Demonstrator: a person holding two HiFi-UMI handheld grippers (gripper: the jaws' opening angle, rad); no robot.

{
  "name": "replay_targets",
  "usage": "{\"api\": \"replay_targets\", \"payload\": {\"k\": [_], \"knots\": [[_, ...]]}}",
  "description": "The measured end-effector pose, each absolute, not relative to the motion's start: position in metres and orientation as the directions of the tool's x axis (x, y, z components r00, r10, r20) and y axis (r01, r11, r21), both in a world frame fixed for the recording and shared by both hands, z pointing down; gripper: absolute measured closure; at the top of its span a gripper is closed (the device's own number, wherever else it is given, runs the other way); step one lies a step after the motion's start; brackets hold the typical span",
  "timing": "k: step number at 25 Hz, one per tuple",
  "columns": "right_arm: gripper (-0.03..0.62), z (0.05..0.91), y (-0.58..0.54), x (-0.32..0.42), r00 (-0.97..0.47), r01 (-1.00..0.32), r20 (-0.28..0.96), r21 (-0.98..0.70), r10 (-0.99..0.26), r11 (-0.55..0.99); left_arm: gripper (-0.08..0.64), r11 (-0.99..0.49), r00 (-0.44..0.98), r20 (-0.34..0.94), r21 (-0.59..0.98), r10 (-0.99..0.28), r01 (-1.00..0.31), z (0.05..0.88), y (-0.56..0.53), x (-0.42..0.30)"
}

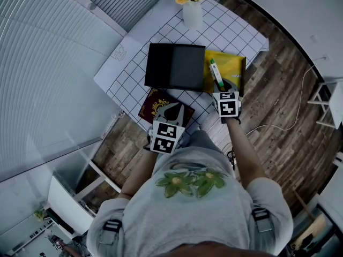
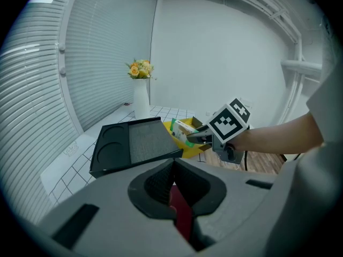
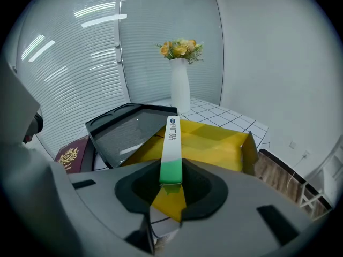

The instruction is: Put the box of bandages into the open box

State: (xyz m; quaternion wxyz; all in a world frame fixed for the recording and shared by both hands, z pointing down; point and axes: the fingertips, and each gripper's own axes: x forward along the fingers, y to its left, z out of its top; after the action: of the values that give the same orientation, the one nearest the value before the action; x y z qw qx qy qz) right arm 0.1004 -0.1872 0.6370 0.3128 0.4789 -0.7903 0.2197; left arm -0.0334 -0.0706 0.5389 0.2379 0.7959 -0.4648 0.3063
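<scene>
A: Bandage box, where?

B: The box of bandages (image 3: 171, 149) is white with a green near end. It's pinched edge-on in the right hand-held gripper (image 3: 171, 183) and sticks out ahead of the jaws, over the open yellow box (image 3: 214, 143) just in front and below.

A: Touching it?

B: Cannot tell.

A: Around it?

B: A black tray (image 3: 123, 130) is ahead-left of that gripper, hard against the yellow box. A vase of flowers (image 3: 180, 87) stands beyond both on the bench (image 1: 236, 31). A burgundy passport (image 3: 69, 157) lies flat to its left.

A: Other one?

B: The left hand-held gripper (image 2: 172, 183) is over the passport's near corner. Its jaws are pressed nearly together, with dark red showing in the slit.
</scene>
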Motion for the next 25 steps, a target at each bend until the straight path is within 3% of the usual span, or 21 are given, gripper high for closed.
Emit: {"api": "replay_targets", "payload": {"k": [25], "knots": [[0.506,0.6452,-0.1896,0.0980,-0.328,-0.887,0.750,-0.036,-0.574,0.459,0.552,-0.451,0.382,0.702,0.096,-0.601,-0.887,0.5371,-0.0684,-0.0358]]}}
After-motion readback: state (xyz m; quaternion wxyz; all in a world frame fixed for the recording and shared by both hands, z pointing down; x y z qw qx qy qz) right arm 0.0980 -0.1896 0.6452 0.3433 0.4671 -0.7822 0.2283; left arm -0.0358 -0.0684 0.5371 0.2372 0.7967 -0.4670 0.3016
